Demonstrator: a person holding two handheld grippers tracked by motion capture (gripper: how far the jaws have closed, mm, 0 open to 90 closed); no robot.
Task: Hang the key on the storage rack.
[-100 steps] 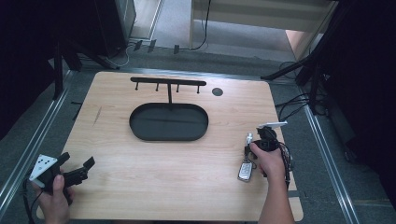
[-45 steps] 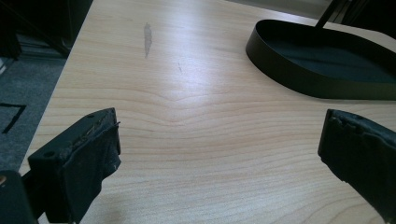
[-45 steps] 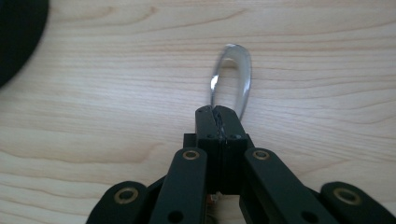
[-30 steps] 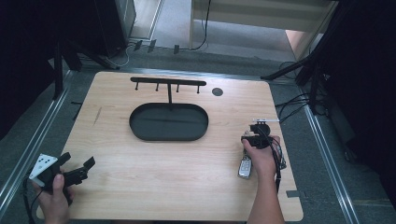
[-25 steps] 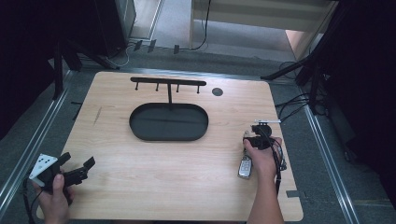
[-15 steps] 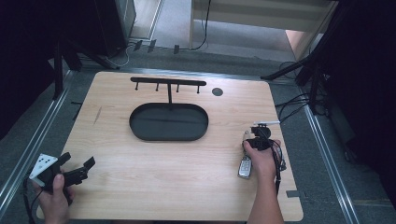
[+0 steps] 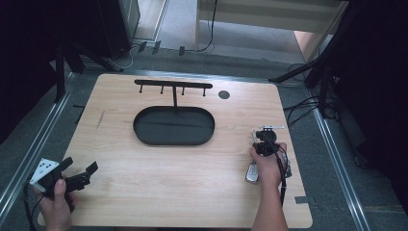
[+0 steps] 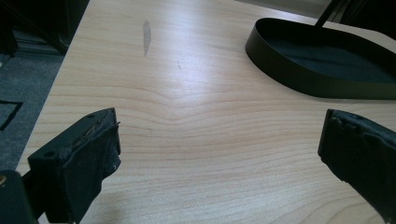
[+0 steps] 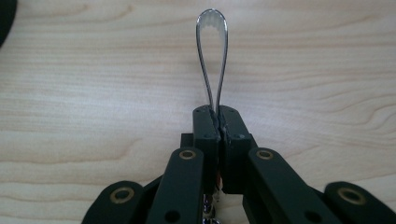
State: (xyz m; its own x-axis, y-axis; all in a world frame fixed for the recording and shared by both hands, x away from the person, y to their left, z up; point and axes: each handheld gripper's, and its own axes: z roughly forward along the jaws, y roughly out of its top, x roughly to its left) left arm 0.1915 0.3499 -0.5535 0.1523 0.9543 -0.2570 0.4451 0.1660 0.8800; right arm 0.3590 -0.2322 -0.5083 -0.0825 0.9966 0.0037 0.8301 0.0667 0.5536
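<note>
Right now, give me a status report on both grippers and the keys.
Right gripper shut on key ring loop, jaws just closed. Left gripper open, holding nothing. Keys on table by right hand. Hook stand path unobstructed.

You have a thin, shiny metal loop [image 9: 211, 56], long and narrow with a rounded far end, pinched at its base so it sticks out over the light wooden table [image 9: 93, 93] near its right edge.

A lab or test workspace: a pale wood-grain worktop [image 7: 144, 192] framed by long metal floor rails [image 7: 337, 159], with loose black cables [image 7: 300, 106] and dark stand legs [image 7: 312, 72] on grey carpeted floor [image 7: 240, 38].
</note>
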